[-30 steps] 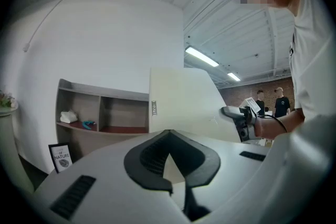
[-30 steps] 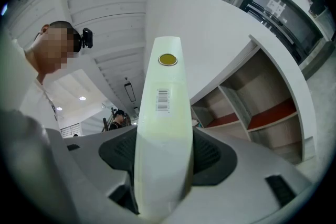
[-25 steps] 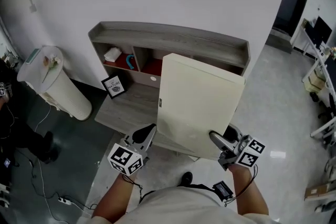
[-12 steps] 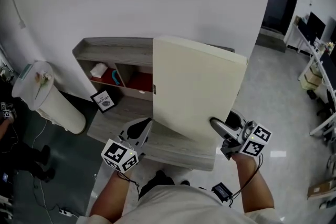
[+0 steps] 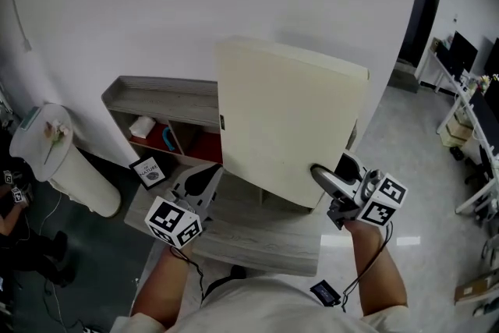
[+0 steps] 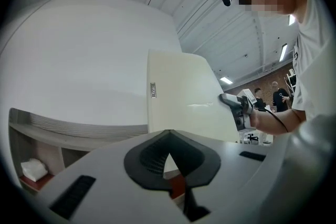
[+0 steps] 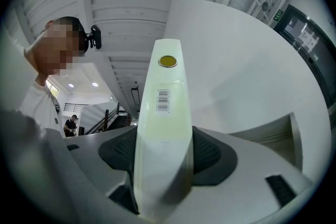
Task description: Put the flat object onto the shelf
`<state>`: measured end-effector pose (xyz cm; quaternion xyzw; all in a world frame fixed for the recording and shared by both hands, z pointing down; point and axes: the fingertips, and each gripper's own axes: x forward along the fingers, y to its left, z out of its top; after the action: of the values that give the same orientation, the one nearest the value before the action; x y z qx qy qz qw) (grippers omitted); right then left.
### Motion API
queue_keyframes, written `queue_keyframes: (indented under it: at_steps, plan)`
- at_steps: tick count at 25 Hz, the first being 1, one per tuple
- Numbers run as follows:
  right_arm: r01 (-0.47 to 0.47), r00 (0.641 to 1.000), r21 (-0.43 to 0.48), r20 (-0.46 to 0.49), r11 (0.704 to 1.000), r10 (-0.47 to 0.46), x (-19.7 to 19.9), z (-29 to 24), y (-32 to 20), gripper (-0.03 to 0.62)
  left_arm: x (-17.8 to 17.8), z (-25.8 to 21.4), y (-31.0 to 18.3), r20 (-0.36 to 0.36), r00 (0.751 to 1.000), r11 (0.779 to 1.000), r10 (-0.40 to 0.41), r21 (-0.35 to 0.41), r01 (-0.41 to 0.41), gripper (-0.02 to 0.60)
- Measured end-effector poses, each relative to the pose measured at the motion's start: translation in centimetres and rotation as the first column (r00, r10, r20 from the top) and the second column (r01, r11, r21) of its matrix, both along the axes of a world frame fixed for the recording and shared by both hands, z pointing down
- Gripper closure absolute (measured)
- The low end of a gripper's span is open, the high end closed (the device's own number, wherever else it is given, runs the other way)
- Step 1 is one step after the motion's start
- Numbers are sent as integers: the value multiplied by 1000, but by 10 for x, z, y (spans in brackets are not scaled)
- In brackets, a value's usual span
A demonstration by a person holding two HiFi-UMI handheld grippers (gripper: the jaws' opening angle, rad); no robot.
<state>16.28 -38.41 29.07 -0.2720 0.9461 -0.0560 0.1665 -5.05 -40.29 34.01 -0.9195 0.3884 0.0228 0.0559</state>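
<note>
A large cream flat panel (image 5: pixel 284 121) stands nearly upright in the air, covering the right half of the grey wooden shelf (image 5: pixel 156 92). My right gripper (image 5: pixel 318 174) is shut on the panel's lower right corner; in the right gripper view the panel's thin edge (image 7: pixel 163 113), with a barcode sticker, runs up between the pads. My left gripper (image 5: pixel 204 182) hangs just left of the panel's lower left corner, apart from it, jaws together and empty. From the left gripper view the panel's face (image 6: pixel 178 97) and the right gripper (image 6: pixel 236 107) lie ahead, the shelf top (image 6: pixel 68 126) to the left.
The shelf's cubbies hold a white item (image 5: pixel 142 126) and a blue item (image 5: pixel 169 138). A small framed picture (image 5: pixel 148 170) stands on the grey desk surface (image 5: pixel 257 238) below. A white lidded bin (image 5: pixel 66 160) stands at the left, office desks (image 5: pixel 468 90) at the far right.
The panel has been lifted higher and more upright, now rising above the shelf's top. Both grippers moved up and towards the shelf with it.
</note>
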Motion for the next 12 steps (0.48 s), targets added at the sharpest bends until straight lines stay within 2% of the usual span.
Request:
queue_keyframes:
  at_steps: [6,12]
  plan:
    - [-5,1000,59,-11,998,6,-21,-36,-49,303,-28,-16,-43,2,1000,1000,-15,24,15,569]
    - [-31,999,63,-35,998,33,-42,-46,-104,303,-54,-23,-87,-6,1000,1000,-17,14,17,569]
